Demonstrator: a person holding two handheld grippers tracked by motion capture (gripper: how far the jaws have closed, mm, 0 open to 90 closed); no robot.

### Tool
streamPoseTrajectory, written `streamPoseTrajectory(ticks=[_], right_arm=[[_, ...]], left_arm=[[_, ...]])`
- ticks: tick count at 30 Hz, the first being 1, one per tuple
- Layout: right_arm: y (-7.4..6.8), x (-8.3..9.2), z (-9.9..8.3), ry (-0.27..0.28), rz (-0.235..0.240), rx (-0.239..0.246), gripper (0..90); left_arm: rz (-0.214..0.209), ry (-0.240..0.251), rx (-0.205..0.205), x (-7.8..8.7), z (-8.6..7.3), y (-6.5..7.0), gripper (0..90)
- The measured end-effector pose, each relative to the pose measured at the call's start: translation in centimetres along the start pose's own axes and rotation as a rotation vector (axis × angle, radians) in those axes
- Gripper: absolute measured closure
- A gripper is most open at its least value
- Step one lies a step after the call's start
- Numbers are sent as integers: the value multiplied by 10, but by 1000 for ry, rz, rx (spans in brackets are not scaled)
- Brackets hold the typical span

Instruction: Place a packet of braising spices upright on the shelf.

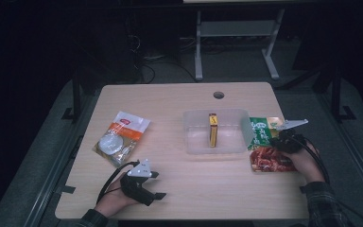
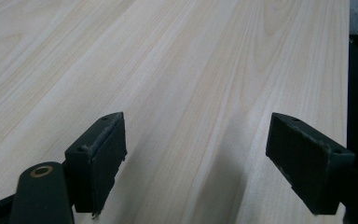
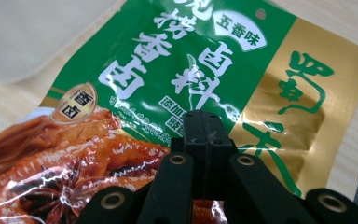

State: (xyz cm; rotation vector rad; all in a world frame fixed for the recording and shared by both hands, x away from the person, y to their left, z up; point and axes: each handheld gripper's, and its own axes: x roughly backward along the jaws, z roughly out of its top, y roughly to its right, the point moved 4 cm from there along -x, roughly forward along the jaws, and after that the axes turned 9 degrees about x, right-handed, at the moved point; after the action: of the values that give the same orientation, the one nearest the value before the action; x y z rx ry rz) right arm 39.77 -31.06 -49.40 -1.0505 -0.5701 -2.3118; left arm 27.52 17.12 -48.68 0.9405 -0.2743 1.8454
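Dim surroundings framed a pale wooden table (image 1: 179,189), on which a clear tub (image 1: 215,131) stood near the middle with a yellow box (image 1: 212,130) upright inside it. Just right of the tub, a green-and-red sauce packet (image 1: 264,144) lay flat, one edge tucked against the tub's wall. The right gripper (image 3: 204,126) was seen pressed down over the packet, its jaws clenched together; whether any film was pinched between the pads could not be told from the pictures. The left gripper (image 2: 196,158) was held low over bare wood at the near left, jaws spread wide and nothing between them. A white-and-orange pouch (image 1: 120,137) was left untouched at the left.

For a clean lift, the packet's loose edge would likely need to be caught well inside the pads, as glossy film is judged apt to slip from a shallow bite. A slow, level raise was thought wise, so that the limp packet would clear the tub's rim before being lowered inside beside the box.
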Motion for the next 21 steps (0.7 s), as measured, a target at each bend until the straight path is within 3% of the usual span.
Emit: streamPoseTrajectory(ticks=[21], right_arm=[[-44,32,-23,-25,65,53,900]], left_arm=[[-11,-5,2,-3,0,3,196]])
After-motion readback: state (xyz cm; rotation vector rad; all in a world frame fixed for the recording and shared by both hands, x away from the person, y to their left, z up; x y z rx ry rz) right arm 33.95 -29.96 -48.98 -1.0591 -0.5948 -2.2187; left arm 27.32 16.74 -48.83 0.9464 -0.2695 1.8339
